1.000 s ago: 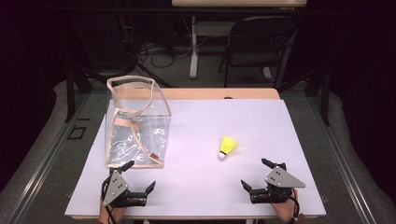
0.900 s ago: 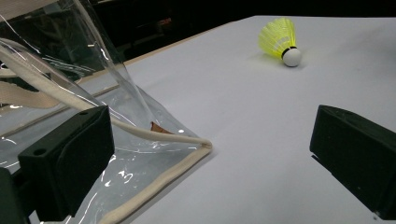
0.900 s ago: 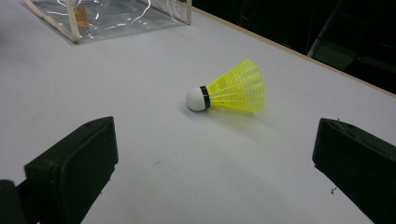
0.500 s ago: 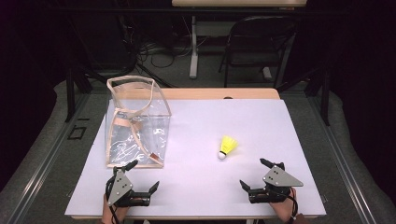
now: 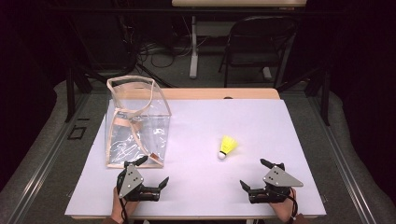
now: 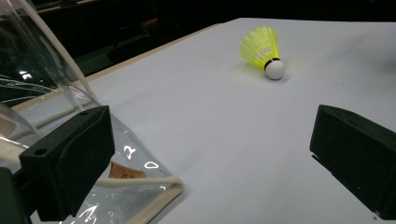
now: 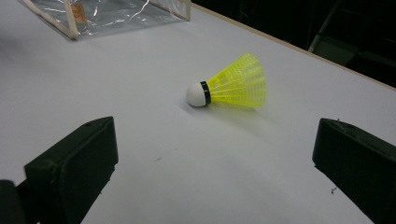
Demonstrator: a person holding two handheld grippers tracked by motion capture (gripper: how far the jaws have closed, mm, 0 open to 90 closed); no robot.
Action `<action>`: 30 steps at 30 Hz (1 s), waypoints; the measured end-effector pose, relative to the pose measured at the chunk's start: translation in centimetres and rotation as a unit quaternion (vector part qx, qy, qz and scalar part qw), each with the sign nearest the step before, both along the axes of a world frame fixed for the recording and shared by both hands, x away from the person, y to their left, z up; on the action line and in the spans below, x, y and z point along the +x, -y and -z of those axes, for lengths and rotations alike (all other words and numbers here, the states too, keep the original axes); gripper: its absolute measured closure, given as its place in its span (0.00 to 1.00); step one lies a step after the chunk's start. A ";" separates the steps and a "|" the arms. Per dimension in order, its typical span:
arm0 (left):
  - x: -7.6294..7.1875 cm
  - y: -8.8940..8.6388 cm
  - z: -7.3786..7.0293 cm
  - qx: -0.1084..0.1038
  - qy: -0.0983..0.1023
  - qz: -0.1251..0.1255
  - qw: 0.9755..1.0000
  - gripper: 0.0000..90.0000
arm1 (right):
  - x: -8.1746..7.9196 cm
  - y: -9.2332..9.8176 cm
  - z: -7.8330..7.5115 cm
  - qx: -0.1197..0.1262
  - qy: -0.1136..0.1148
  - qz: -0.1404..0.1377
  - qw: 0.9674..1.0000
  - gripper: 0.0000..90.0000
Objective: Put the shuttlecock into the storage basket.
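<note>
A yellow shuttlecock [image 5: 227, 147] with a white cork lies on its side on the white table [image 5: 205, 116], right of centre. A clear plastic bag [image 5: 135, 121] with beige trim and straps stands open at the left. My left gripper [image 5: 153, 170] is open near the front edge, just in front of the bag's near corner, with nothing between its jaws. My right gripper [image 5: 253, 172] is open at the front right, a short way in front of the shuttlecock. The left gripper view has the bag [image 6: 46, 93] close by and the shuttlecock [image 6: 262, 46] farther off. In the right gripper view the shuttlecock [image 7: 233, 88] lies ahead of the open jaws.
A folding chair [image 5: 257, 46], a table leg [image 5: 193, 46] and cables stand on the dark floor beyond the far edge. The bag's bottom edge [image 7: 116, 11] lies off to the side in the right gripper view.
Both grippers have crept slightly inward and forward, the left one to the right toward the bag's corner. The shuttlecock and the bag have stayed put.
</note>
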State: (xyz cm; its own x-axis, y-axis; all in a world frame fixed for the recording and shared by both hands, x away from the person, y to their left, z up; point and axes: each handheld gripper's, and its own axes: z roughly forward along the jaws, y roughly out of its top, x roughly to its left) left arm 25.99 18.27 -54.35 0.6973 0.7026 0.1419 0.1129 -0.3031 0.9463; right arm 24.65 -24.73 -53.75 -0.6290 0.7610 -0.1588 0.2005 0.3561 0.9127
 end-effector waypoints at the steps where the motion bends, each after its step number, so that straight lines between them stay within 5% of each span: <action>1: 0.1 0.1 0.0 0.001 0.001 0.002 1.000 0.00 | 0.0 0.0 0.0 0.001 -0.001 0.001 1.000 0.00; 30: 2.7 4.0 -0.8 -0.004 -0.045 0.017 0.999 0.00 | 0.1 0.1 0.4 0.004 -0.004 0.003 1.000 0.00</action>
State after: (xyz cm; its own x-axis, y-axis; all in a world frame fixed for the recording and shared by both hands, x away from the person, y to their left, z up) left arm 28.65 14.24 -53.57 0.7309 0.6787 0.0718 0.1878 -0.3011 0.9349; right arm 24.75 -24.83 -54.11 -0.6254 0.7664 -0.1464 0.2109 0.3467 0.9139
